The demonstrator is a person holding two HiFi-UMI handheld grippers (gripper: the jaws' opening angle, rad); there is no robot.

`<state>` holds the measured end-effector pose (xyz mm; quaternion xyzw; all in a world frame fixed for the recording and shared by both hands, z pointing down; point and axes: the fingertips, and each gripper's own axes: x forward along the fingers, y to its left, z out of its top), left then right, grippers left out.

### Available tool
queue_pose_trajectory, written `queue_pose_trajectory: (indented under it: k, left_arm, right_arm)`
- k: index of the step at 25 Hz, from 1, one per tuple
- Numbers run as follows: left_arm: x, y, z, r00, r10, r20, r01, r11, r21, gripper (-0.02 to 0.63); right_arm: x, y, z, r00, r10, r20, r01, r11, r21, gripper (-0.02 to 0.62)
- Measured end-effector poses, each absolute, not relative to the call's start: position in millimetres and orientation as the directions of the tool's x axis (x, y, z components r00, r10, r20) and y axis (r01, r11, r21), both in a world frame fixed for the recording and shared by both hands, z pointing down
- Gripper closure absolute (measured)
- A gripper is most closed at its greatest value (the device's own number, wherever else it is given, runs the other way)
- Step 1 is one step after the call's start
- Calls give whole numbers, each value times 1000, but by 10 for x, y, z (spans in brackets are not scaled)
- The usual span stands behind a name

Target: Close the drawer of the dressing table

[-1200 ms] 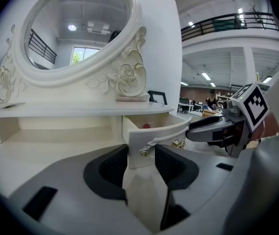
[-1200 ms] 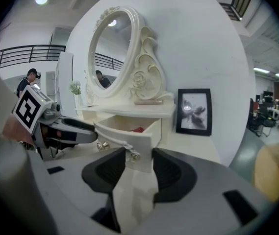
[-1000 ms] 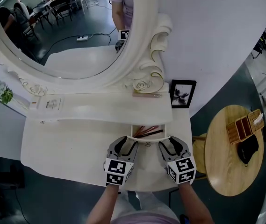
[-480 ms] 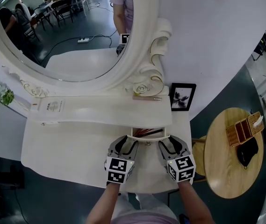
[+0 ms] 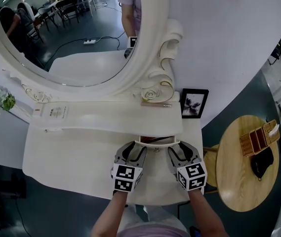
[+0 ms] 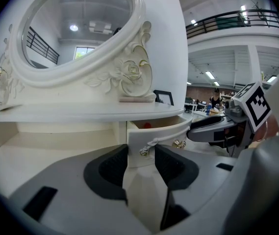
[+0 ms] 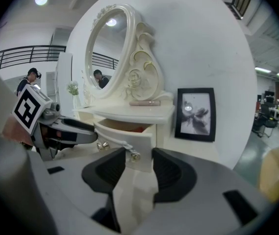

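Drawer (image 5: 156,140) of the dressing table sits under the raised shelf (image 5: 105,116), just above the tabletop (image 5: 66,157), and only a narrow strip of it stands out. Something red and dark lies inside.

It looks like rigid painted wood, light, and likely to slide straight in with little force. The glossy front (image 6: 155,132) will probably be slippery, so pushing suits it better than pinching. The small gold knobs (image 6: 179,143) are poor places to press. The flat face near each end is better, because even pressure at both ends should keep it from skewing and jamming. The contents seem to lie below the rim, though that is hard to confirm.

Its long axis runs from side to side across the head view, parallel to the shelf edge. Its curved front faces the person, and its travel runs away from the person, toward the mirror (image 5: 66,28).

Left tongs (image 5: 134,148) are at the front's left end and right tongs (image 5: 178,148) at its right end, both angled down toward it. Each pair is about half open and holds nothing. In the left gripper view the left corner of the front shows in the gap between the jaws (image 6: 141,156). The right gripper view shows the right corner (image 7: 138,151) the same way. I cannot tell whether the tips touch the front.
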<state>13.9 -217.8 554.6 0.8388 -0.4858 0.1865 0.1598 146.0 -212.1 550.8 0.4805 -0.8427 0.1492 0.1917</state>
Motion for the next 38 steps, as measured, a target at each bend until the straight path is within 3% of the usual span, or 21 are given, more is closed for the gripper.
queue_pose_trajectory:
  k: [38]
  left_arm:
    - [138, -2553, 5527, 416, -787, 456, -903, -417, 104, 431]
  right_arm:
    - [1472, -2504, 5503, -470, -768, 436, -871, 483, -88, 413]
